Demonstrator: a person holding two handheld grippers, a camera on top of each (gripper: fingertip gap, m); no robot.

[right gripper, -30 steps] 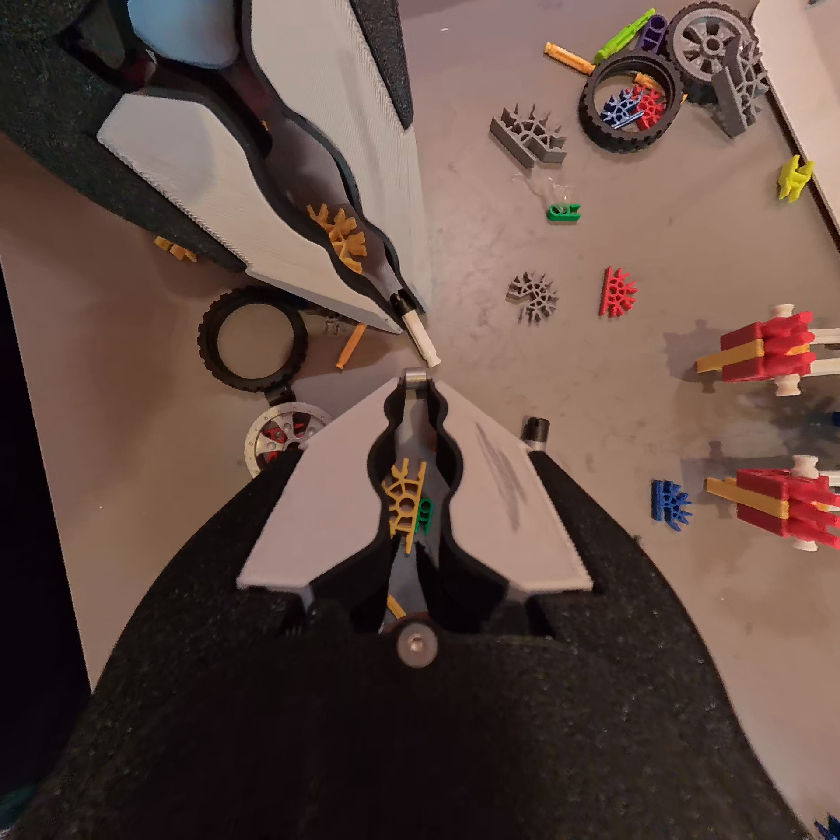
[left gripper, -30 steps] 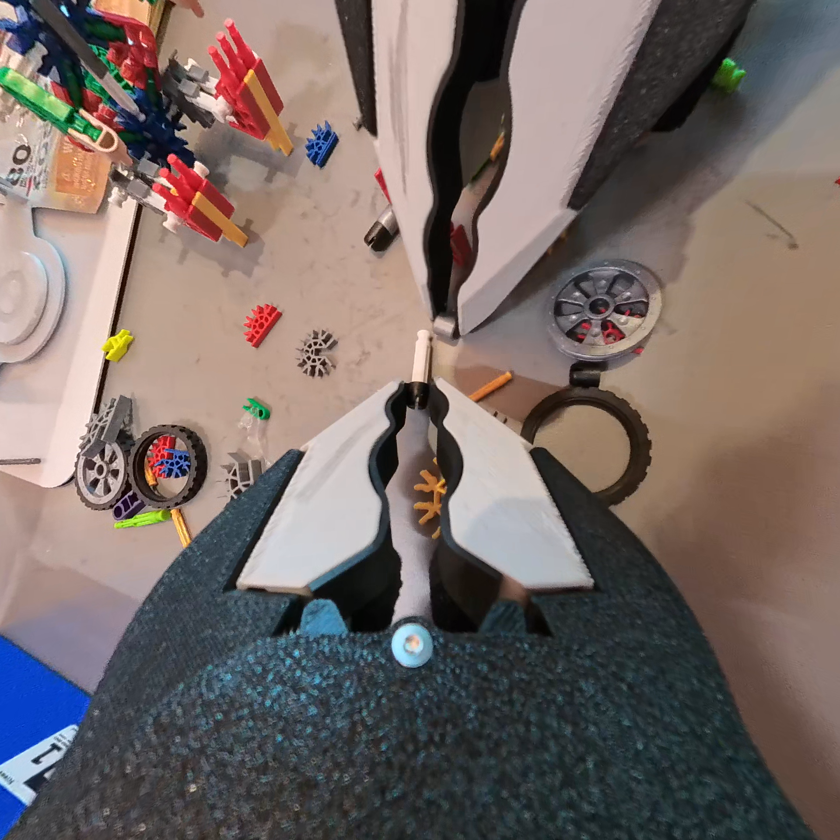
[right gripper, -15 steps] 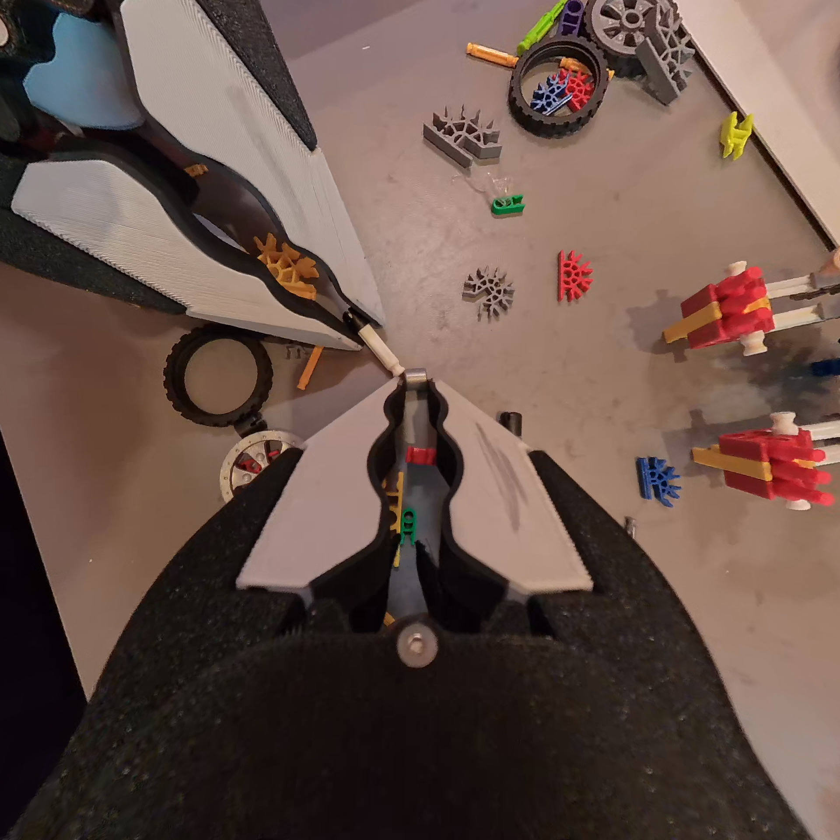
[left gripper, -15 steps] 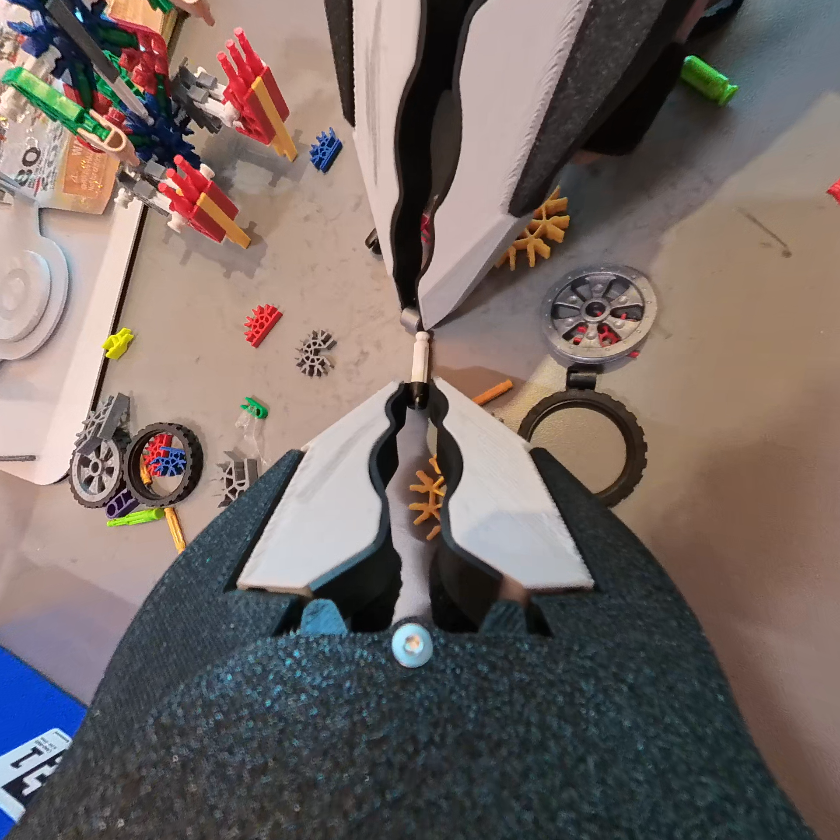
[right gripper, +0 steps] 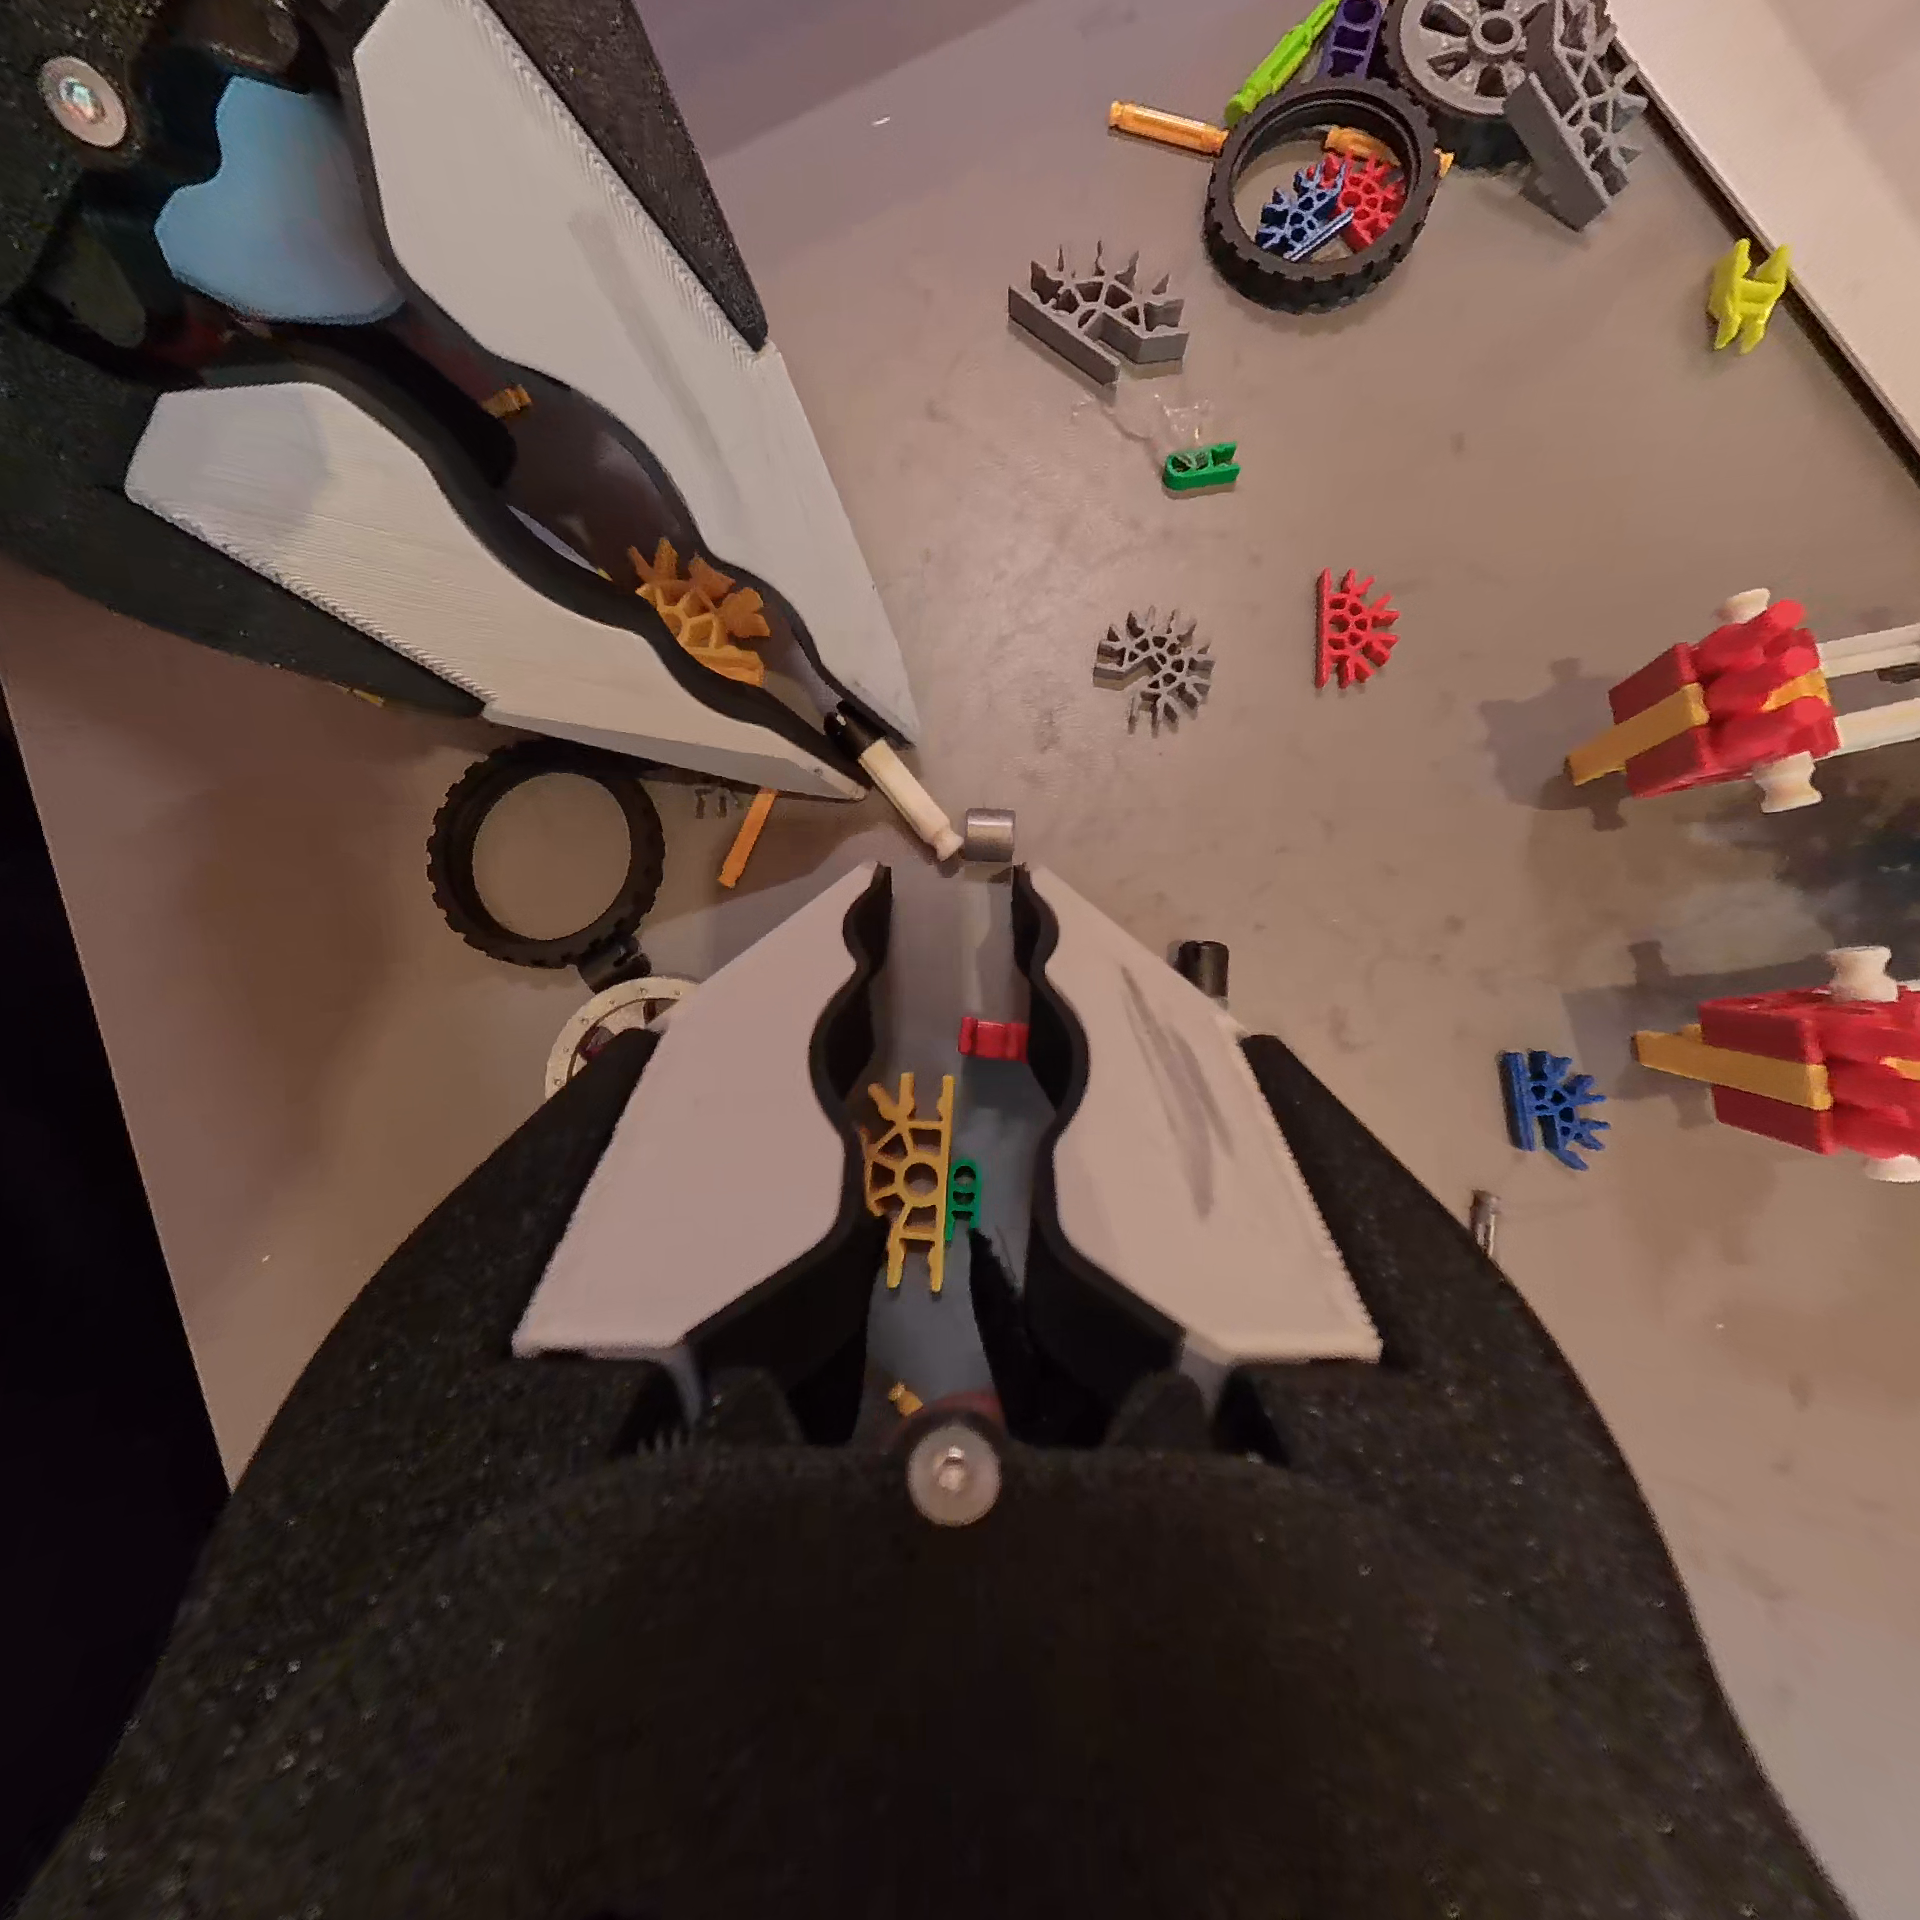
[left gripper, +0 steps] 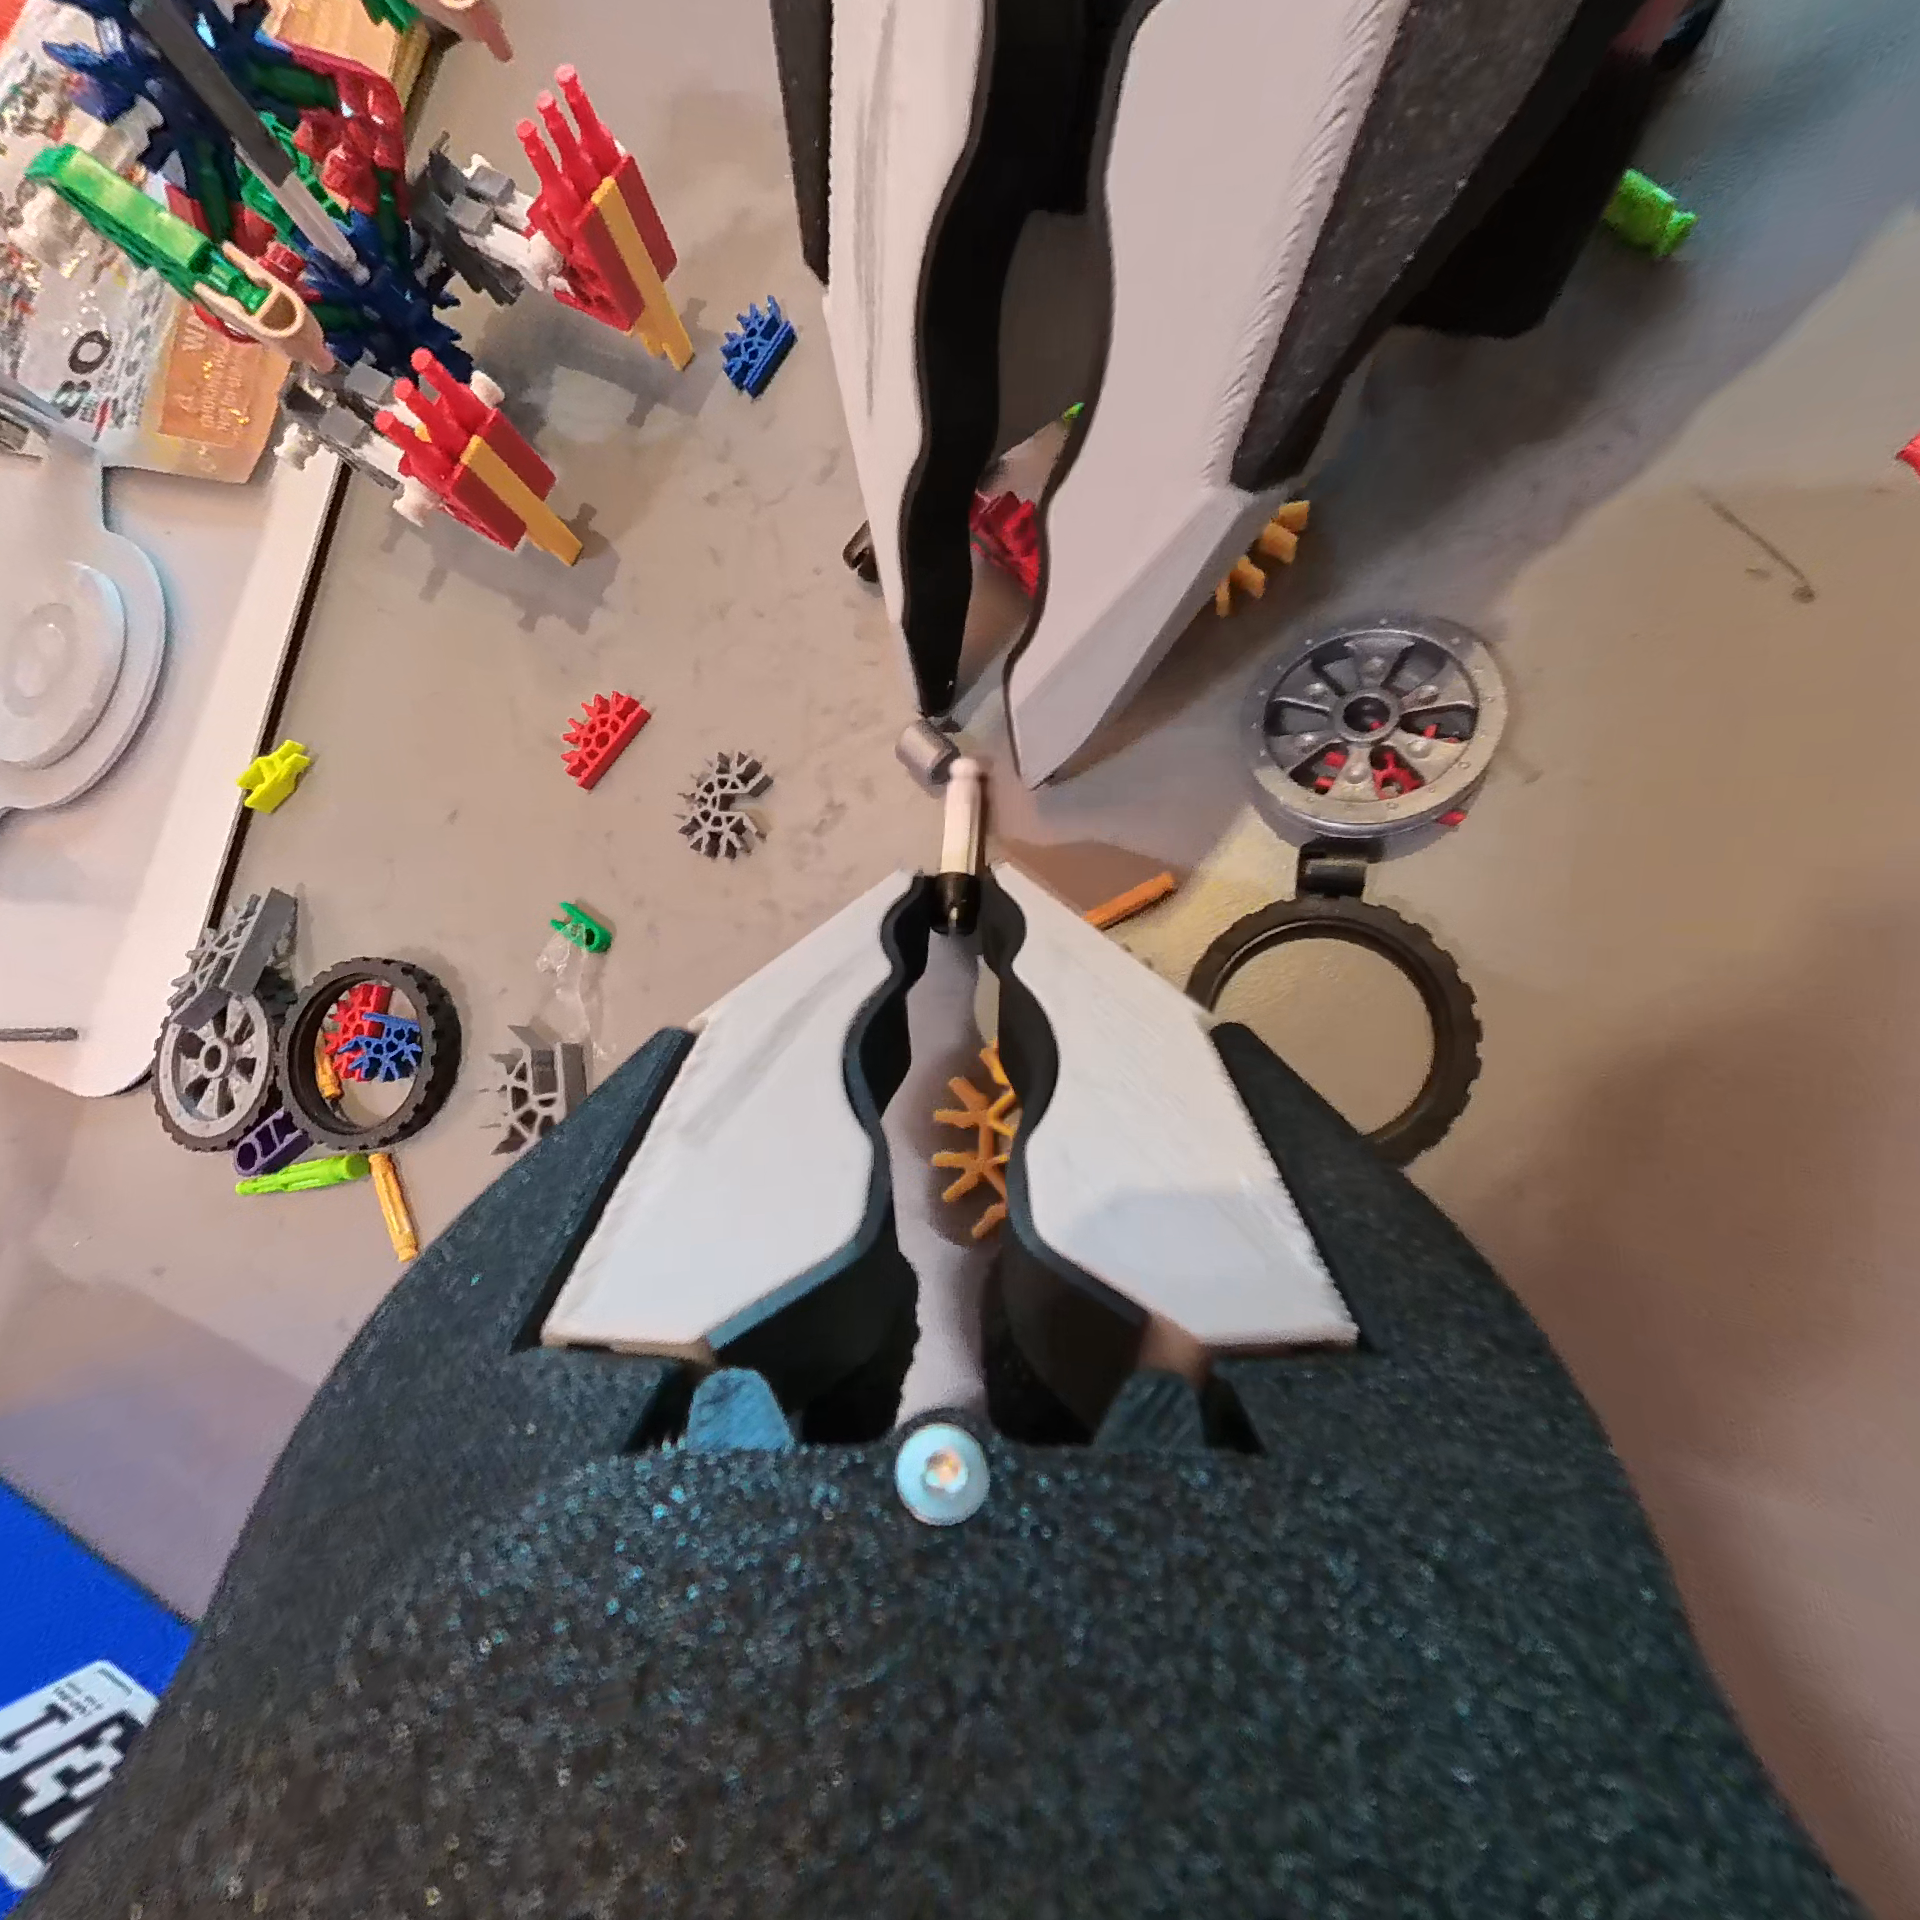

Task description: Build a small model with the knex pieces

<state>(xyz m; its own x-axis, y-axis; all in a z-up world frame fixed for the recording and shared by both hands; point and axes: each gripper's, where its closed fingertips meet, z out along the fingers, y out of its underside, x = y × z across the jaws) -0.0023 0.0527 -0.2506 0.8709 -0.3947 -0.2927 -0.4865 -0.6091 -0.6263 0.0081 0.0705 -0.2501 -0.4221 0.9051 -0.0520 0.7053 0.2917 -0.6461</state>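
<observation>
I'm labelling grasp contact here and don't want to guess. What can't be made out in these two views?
- Left wrist view: the white rod's gripped end, hidden between the left gripper's fingers.
- Right wrist view: whether the grey sleeve touches the right gripper; motion blur.
- Right wrist view: the silver wheel, mostly hidden behind a finger.

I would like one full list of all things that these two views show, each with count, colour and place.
white rod: one, white, black end, at tips of left tongs.
grey sleeve: one, grey, just beyond tips of right tongs, at the rod's end.
tyres: two, black, on table.
wheels: two, grey, beside the tyres.
red-yellow assemblies: two, on table.
loose connectors: several, mixed colours, scattered on table.
table: one, grey.
left tongs: one, grey-black, shut on white rod.
right tongs: one, grey-black, open.
</observation>
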